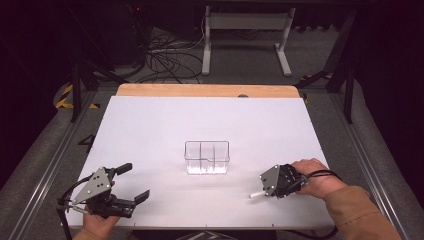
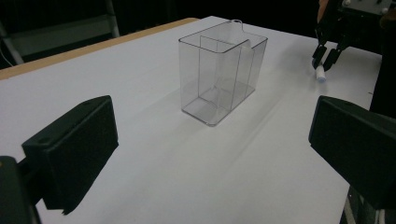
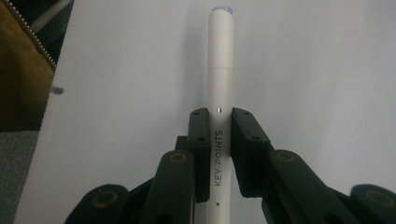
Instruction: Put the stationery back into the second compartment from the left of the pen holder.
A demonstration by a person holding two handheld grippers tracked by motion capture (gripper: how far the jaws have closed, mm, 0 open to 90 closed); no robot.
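Observation:
A white marker pen (image 3: pixel 220 65) printed "KEY POINTS" lies lengthwise between the jaws of my right gripper (image 3: pixel 219 123), whose pads press on its barrel; the capped end sticks out ahead over the white table. From above, the right gripper (image 1: pixel 267 191) sits low at the front right with the pen (image 1: pixel 256 195) pointing left. A clear plastic box (image 1: pixel 206 157) with inner dividers stands upright mid-table. My left gripper (image 1: pixel 136 181) rests at the front left, jaws wide apart and holding nothing, aimed at the box (image 2: pixel 219 70). Beyond the box are the right gripper (image 2: pixel 327 55) and the pen tip (image 2: pixel 320 74).
The white sheet (image 1: pixel 150 125) covers the table, with a wooden strip (image 1: pixel 205 90) along the far edge. A brown sleeve (image 1: pixel 357 210) comes in at the bottom right. Cables and a white desk frame (image 1: pixel 245 30) lie on the floor beyond.

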